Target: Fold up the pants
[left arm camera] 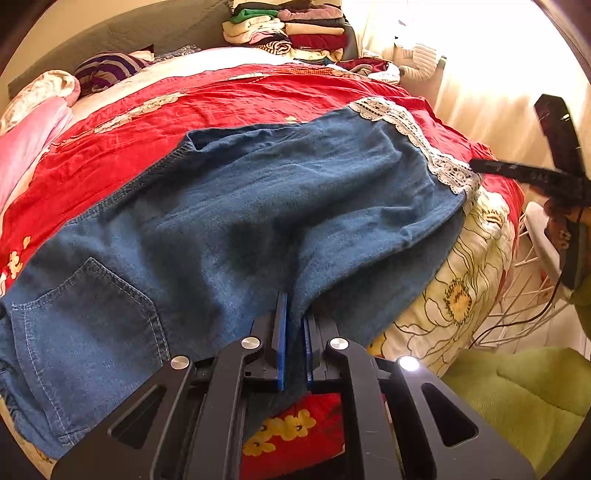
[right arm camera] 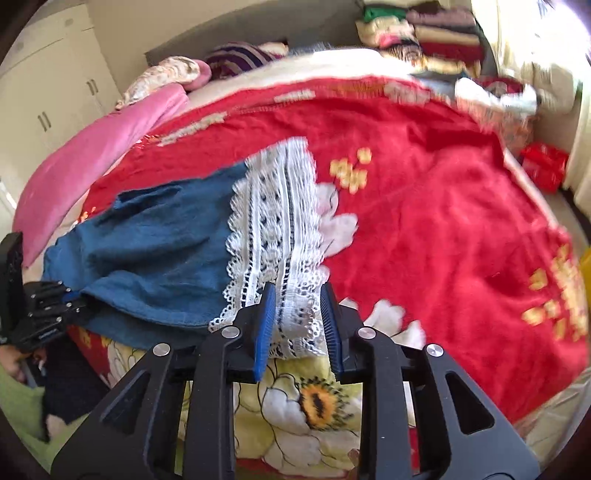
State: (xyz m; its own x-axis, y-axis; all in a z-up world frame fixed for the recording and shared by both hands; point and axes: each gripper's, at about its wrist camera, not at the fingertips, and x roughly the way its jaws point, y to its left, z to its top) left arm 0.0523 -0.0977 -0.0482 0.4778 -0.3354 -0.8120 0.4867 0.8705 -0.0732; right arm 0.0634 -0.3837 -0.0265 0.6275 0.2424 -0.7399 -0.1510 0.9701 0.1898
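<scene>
Blue denim pants with a white lace cuff lie across a red flowered bedspread. A back pocket shows at the lower left. My left gripper is shut on a fold of the denim at the near edge. In the right wrist view the lace cuff lies between the jaws of my right gripper, which stand open around it, at the bed's near edge. The denim leg stretches left to the left gripper. The right gripper also shows in the left wrist view.
Stacks of folded clothes sit at the far end of the bed. A pink quilt and a striped pillow lie at the far left. A white wire basket stands beside the bed. A white wardrobe stands at left.
</scene>
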